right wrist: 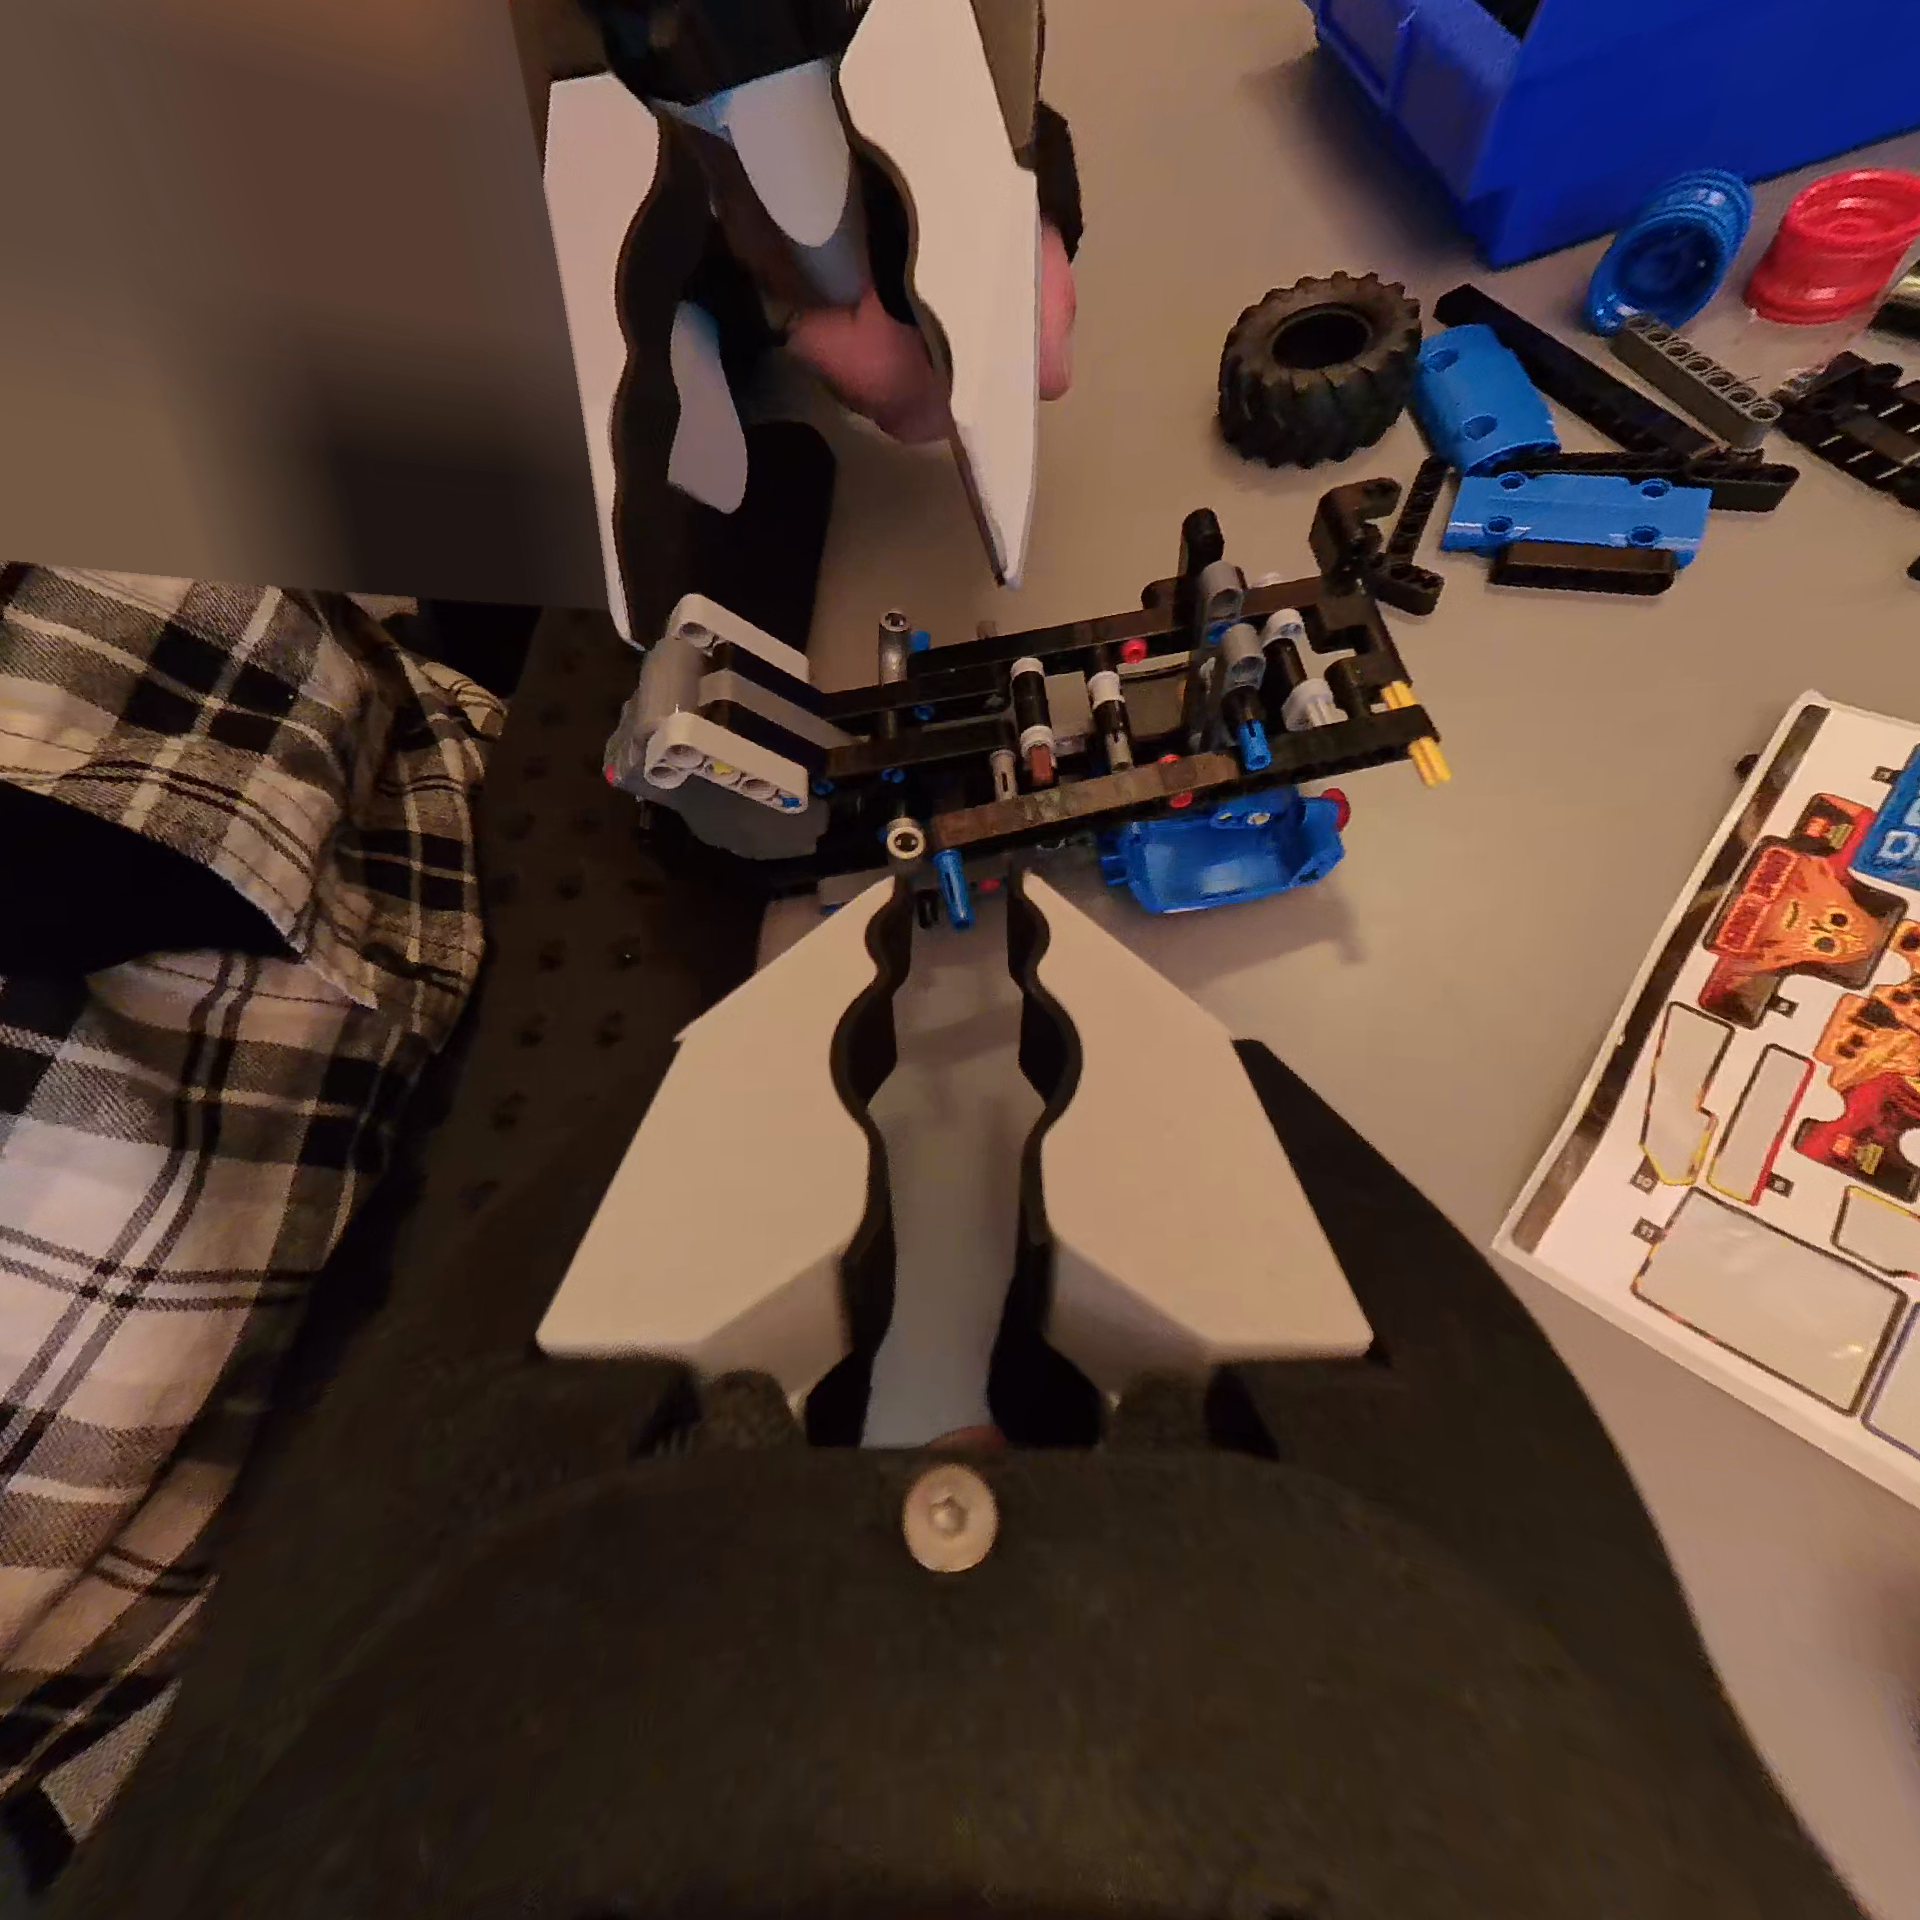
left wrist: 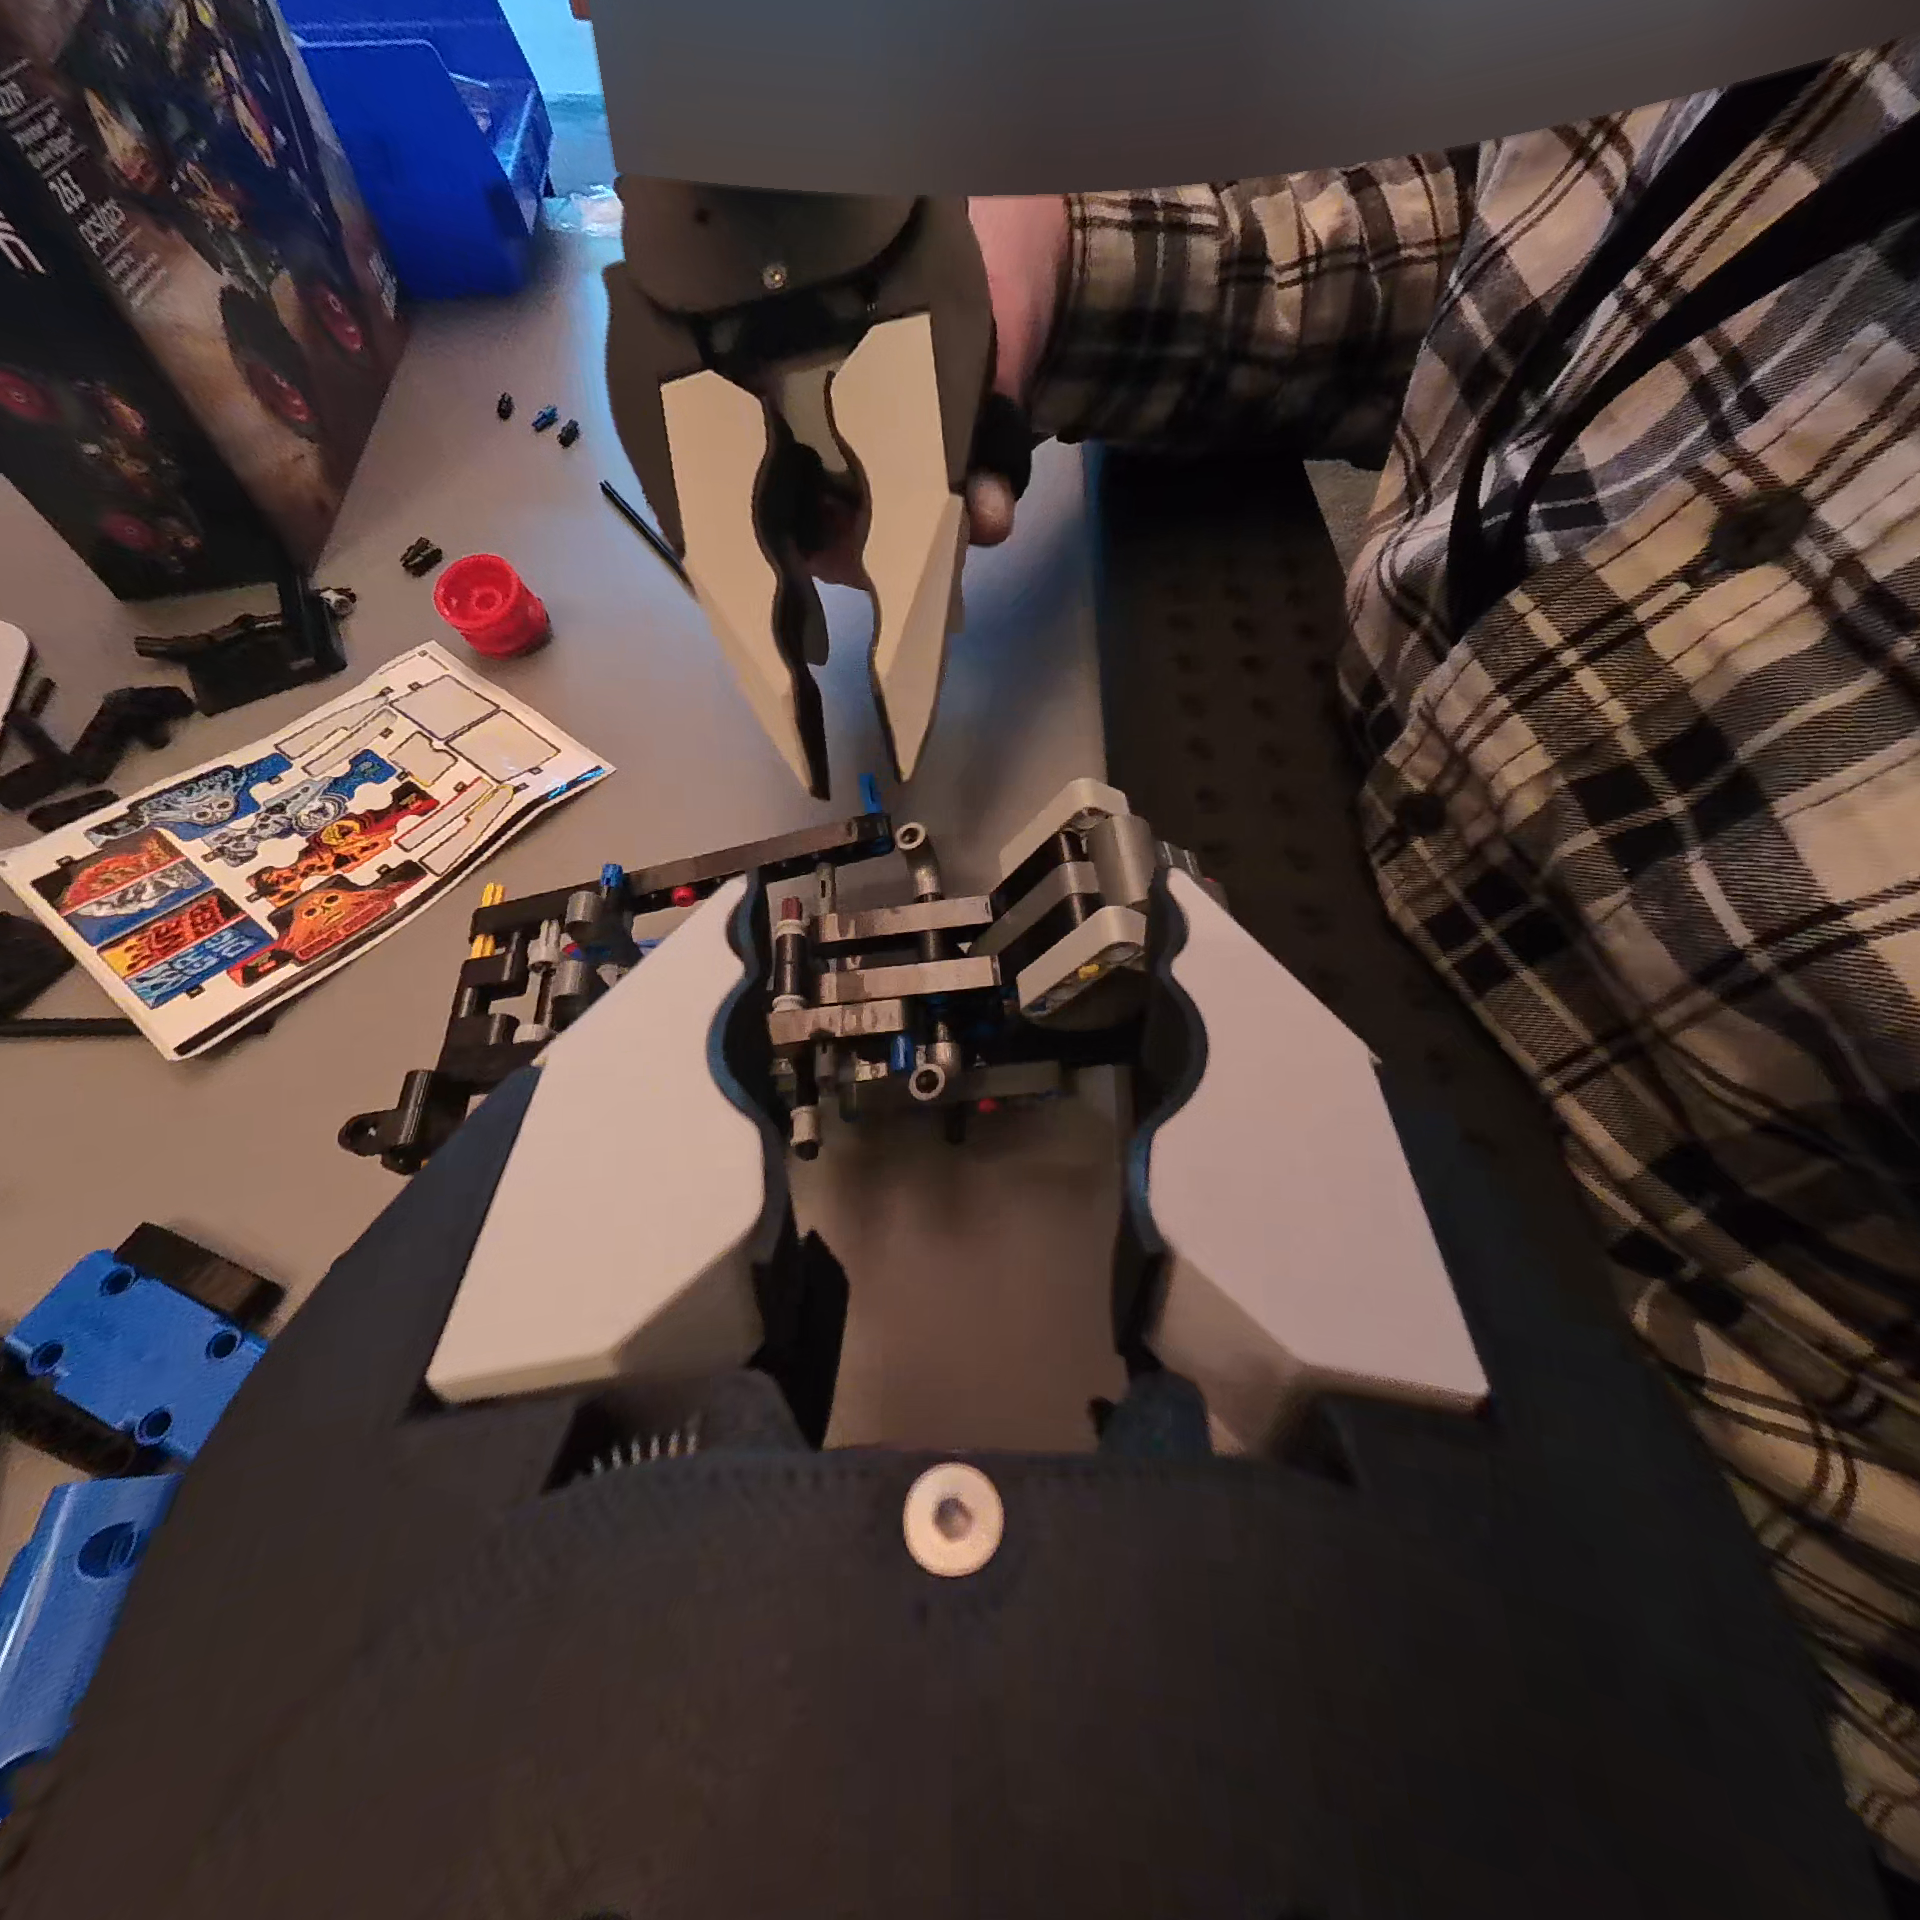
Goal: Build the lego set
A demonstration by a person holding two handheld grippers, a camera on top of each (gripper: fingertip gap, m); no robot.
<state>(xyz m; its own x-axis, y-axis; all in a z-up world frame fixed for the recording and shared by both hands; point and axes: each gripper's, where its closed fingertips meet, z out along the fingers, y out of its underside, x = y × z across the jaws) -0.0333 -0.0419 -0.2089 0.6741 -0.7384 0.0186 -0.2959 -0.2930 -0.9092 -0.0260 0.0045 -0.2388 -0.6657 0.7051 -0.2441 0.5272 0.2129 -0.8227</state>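
Far left: set's box (left wrist: 156,312) stood on the grey table (left wrist: 623,364), blue bin (left wrist: 436,156) behind it. Loose black parts (left wrist: 239,655) in front of the box, red wheel hub (left wrist: 488,606) just right of them, sticker sheet (left wrist: 312,842) flat below that, blue panels (left wrist: 125,1351) at the near-left edge. Centre: half-built lego chassis (left wrist: 883,966), a black beam frame with blue, red and yellow pins, lay on the table with its grey block end (left wrist: 1081,904) at the table edge, towards the person. Left gripper (left wrist: 956,914) had its jaws wide apart straddling that end: right finger touching the grey block, left finger over the frame. Can't tell if it was actually pinching. Right gripper (left wrist: 863,787) came in from the far side, tips pointing down at the frame's long beam, jaws nearly together but with a narrow gap. A blue pin (right wrist: 951,894) sticking out of the beam sat in that gap, and neither pad visibly touched it. Right wrist view added a blue panel (right wrist: 1216,852) beside the chassis, and further off a black tyre (right wrist: 1320,369), more blue panels and black beams, plus a blue hub (right wrist: 1673,249) next to a second red one (right wrist: 1834,244). Far right in the left wrist view: plaid shirt (left wrist: 1610,727) of the person, beyond the table edge
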